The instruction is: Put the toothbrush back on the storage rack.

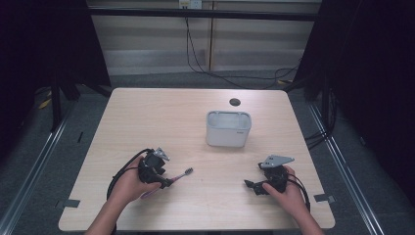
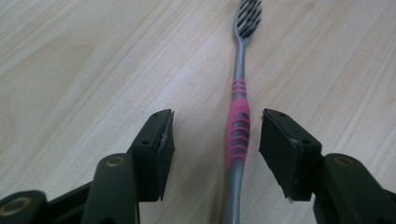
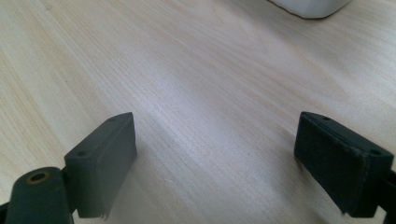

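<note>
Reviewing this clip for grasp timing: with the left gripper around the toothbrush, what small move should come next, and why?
Probably close the left gripper a little further onto the toothbrush. Its pink grip sits between the jaws, nearer one pad, with gaps visible on both sides, so nothing is pinched yet. The right gripper is open over bare table.

grey toothbrush (image 2: 238, 126) with pink grip, white bin (image 1: 228, 129), black tongs (image 2: 217, 149).

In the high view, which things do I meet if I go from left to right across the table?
left gripper → toothbrush → white container → right gripper
</note>
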Tool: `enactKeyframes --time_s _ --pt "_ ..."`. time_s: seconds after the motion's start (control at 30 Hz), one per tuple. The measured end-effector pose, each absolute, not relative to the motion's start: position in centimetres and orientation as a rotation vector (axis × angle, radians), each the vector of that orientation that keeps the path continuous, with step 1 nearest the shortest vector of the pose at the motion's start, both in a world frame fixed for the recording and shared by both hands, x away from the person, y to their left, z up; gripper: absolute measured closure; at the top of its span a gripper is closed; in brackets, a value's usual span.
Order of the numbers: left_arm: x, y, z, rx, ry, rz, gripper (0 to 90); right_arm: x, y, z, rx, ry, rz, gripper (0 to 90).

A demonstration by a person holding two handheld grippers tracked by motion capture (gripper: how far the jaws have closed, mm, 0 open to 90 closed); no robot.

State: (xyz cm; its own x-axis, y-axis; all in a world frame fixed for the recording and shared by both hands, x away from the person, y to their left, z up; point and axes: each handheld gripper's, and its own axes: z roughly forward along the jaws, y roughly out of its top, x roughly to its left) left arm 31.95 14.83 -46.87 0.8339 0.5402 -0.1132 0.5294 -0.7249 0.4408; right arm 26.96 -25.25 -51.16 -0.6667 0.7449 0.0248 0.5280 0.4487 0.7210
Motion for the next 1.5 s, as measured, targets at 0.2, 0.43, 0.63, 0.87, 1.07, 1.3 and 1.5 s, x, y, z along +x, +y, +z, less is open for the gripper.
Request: enactKeyframes --time_s 0.2,0.43,0.63,0.87,1.07,1.3,1.5 --pt "32.4 13.3 -46.5 2.585 0.78 0.008 50.4 27.0 -25.2 -51.2 1.093 2.407 1.042 12.5" --pt "33.0 11.7 -46.6 2.633 0.789 -0.029 55.6 27.0 -25.2 -51.2 1.093 2.407 1.042 12.5" --pt "33.4 10.9 -46.9 2.657 0.79 -0.016 59.6 27.0 -25.2 -51.2 1.092 2.407 1.042 12.5" --pt "33.8 10.2 -46.8 2.671 0.801 -0.012 62.9 27.0 -25.2 -51.2 1.092 2.407 1.042 12.5" --pt "34.0 9.7 -46.9 2.691 0.792 -0.037 65.6 27.0 -25.2 -51.2 1.093 2.407 1.042 12.5" --pt "34.0 8.6 -46.7 2.764 0.78 0.005 82.3 27.0 -25.2 -51.2 1.093 2.407 1.042 12.5" --pt "34.0 8.1 -46.7 2.772 0.795 -0.014 85.1 27.0 -25.2 -51.2 1.093 2.407 1.042 12.5"
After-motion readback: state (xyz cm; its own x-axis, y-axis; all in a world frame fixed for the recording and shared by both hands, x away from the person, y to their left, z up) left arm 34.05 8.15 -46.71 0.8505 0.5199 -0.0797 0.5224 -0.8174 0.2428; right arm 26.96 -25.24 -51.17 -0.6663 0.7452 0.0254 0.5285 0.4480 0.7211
